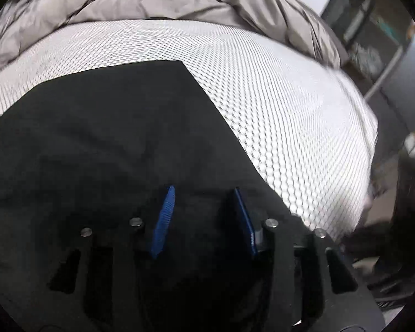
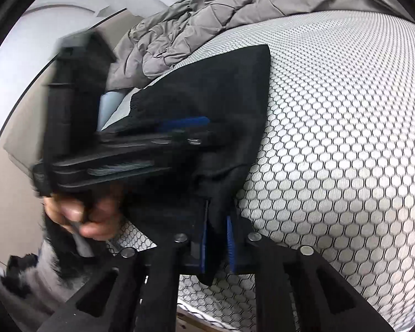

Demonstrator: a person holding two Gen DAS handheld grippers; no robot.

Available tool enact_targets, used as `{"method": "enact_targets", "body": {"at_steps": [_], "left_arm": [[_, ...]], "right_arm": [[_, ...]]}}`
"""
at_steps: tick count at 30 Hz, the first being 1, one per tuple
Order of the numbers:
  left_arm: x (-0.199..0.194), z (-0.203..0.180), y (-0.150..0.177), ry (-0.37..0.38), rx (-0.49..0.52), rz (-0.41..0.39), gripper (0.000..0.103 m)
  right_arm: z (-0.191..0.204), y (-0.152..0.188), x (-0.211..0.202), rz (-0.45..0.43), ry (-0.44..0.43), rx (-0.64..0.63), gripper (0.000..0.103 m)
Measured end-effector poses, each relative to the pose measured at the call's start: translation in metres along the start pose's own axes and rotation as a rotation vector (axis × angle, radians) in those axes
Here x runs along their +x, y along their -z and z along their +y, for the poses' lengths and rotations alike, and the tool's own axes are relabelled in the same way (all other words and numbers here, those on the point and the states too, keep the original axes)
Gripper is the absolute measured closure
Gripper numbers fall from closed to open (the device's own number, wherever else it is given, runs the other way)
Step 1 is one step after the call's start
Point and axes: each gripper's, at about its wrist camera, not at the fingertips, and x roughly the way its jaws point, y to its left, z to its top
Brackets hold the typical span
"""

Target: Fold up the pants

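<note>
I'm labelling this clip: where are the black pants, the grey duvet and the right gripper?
black pants (image 1: 96, 138): left wrist view, flat middle.
grey duvet (image 2: 207, 25): right wrist view, crumpled folds.
right gripper (image 2: 217, 242): right wrist view, between fingertips.

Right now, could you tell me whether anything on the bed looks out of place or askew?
Nothing looks damaged or spilled. The only untidy thing is the grey quilt, bunched in a crumpled heap along the mattress's far edge. The black pants lie mostly flat.
</note>
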Motion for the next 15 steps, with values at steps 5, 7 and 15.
{"method": "enact_targets", "body": {"at_steps": [5, 7, 15], "left_arm": [[-0.009, 0.015, -0.004, -0.021, -0.092, -0.037, 0.068], [-0.020, 0.009, 0.001, -0.026, -0.092, -0.052, 0.067], [-0.019, -0.077, 0.048, -0.064, 0.332, -0.049, 0.045]], "right_arm": [[-0.003, 0.030, -0.004, 0.054, -0.026, 0.021, 0.095], [-0.001, 0.028, -0.018, 0.034, -0.043, 0.026, 0.091], [-0.008, 0.008, -0.050, -0.127, -0.031, 0.062, 0.056]]}}
